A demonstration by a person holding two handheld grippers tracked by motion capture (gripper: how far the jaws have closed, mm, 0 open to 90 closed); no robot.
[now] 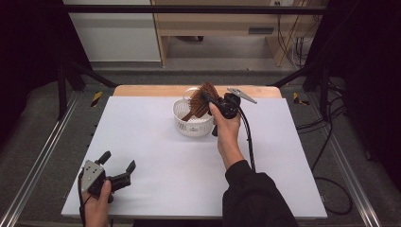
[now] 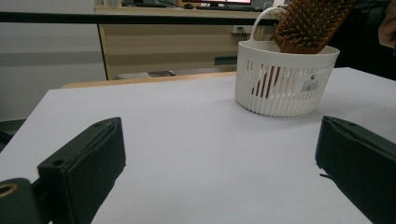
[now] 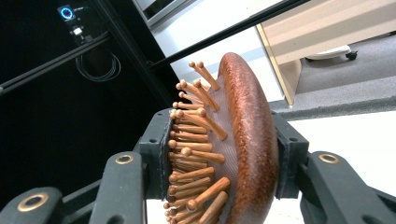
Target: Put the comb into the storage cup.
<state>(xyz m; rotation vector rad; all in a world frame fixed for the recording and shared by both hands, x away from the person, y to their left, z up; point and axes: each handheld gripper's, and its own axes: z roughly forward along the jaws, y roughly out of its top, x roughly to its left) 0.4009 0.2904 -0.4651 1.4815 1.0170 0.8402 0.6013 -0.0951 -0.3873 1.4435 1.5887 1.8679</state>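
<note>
White table [image 1: 156,156] bears basket [image 2: 286,79] with unreadable label [image 2: 311,86].

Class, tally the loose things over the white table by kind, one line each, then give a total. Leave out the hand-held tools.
Wooden hairbrush: 1
White slotted basket: 1
Total: 2

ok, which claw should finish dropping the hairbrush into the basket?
Right. The right claw is already clamped on the hairbrush, whose handle sits in the white basket. The left claw is open at the table's near-left corner, far from the basket.
</note>
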